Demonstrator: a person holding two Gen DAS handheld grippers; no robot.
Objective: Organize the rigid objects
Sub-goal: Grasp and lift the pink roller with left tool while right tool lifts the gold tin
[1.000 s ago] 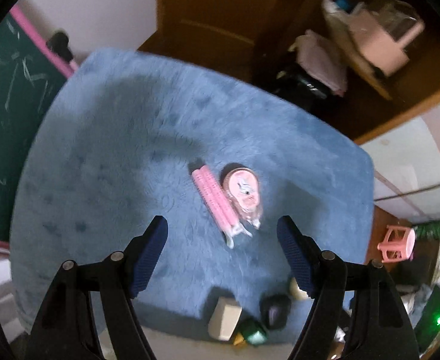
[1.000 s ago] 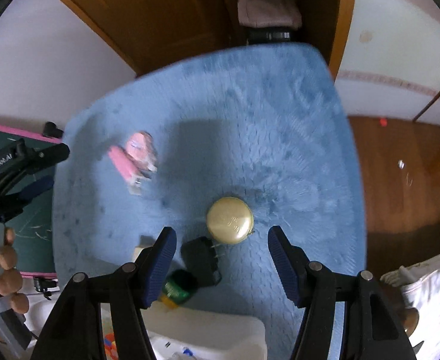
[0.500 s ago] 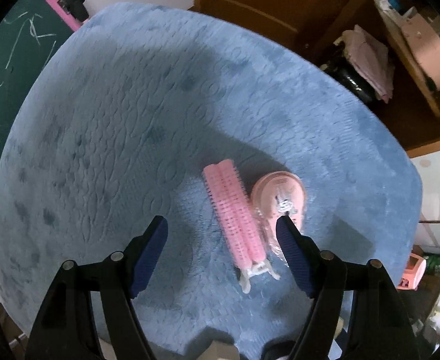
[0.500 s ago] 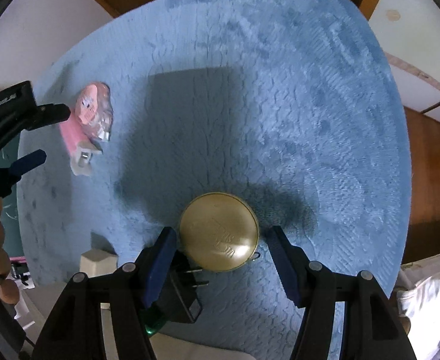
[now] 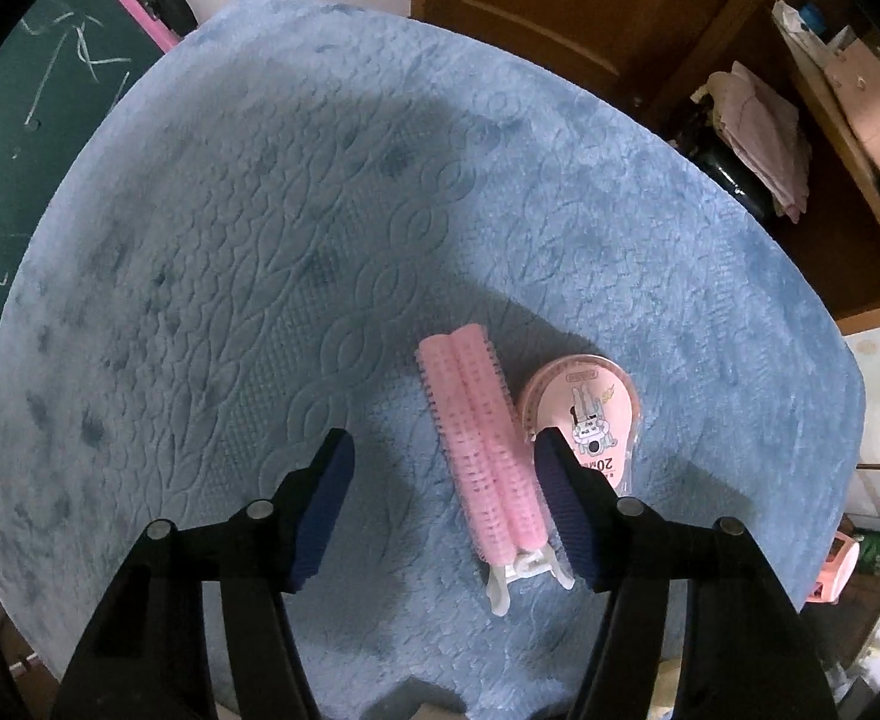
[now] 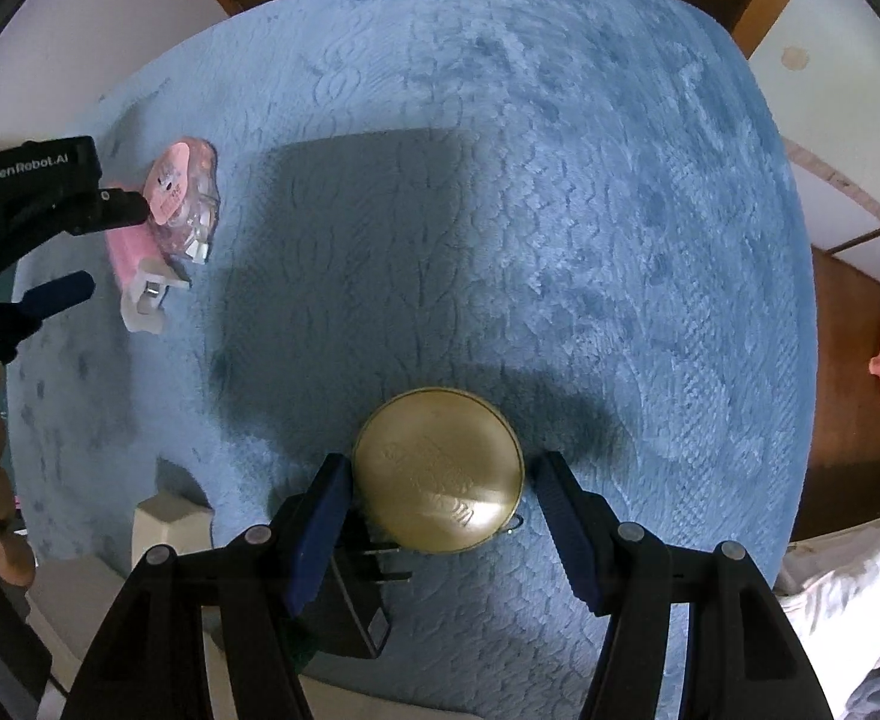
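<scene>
Blue plush rug (image 5: 296,252) is my landmark: near its middle lies the pink bristled hair-roller clip (image 5: 482,450), with the round pink correction-tape dispenser (image 5: 590,414) just beside it. My left gripper (image 5: 443,492) straddles the clip, jaws closing, one pad against the clip's far side and the other well apart, so nothing is gripped yet. Toward the rug's near edge, my right gripper (image 6: 440,516) brackets the round brass-coloured tin (image 6: 439,475), left pad touching its rim, right pad apart. I judge both are mid-grasp; next I must squeeze squarely, avoiding the black plug adapter (image 6: 350,600) beside the tin.
</scene>
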